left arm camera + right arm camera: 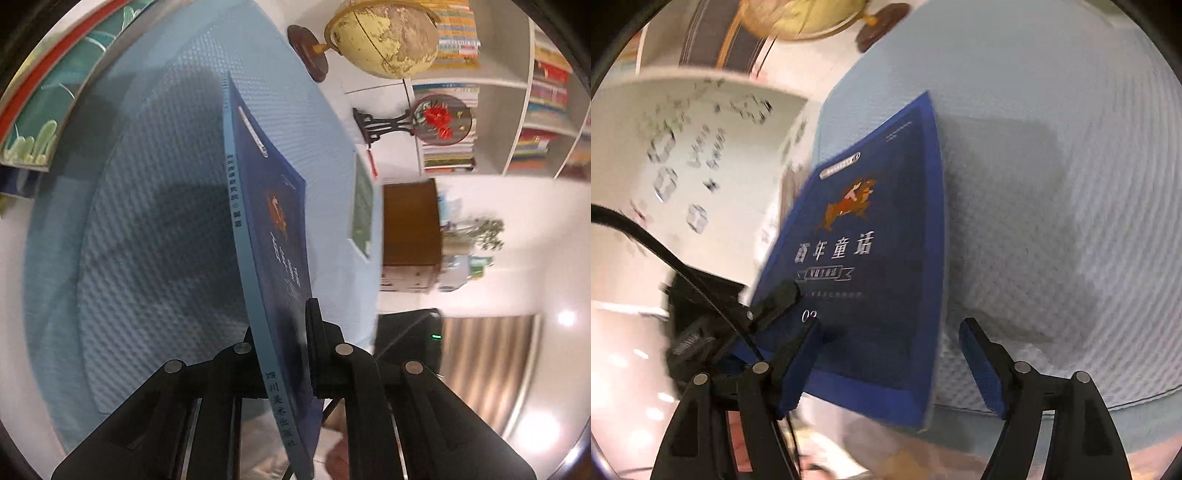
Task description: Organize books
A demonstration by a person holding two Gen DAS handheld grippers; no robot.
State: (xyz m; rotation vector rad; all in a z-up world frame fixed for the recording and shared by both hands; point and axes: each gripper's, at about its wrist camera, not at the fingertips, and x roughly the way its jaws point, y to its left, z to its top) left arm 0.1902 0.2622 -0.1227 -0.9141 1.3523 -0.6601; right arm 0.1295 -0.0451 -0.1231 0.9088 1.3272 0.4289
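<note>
Left wrist view: left gripper (282, 332) clamped on the bottom end of the blue book (271, 229), one finger on the spine side and one on the cover; book is off the light blue mat (155, 221) and stands edge-on to the camera, so this looks like the carry step, and next it likely needs moving toward the shelves (517, 110) past the globe (388, 37) with the clamp kept firm. Right wrist view: right gripper (890, 354) jaws spread wide with nothing between them, hovering just in front of the cover, its left finger overlapping the cover near the lower corner; contact can't be told, probably ready to steady the book
</note>
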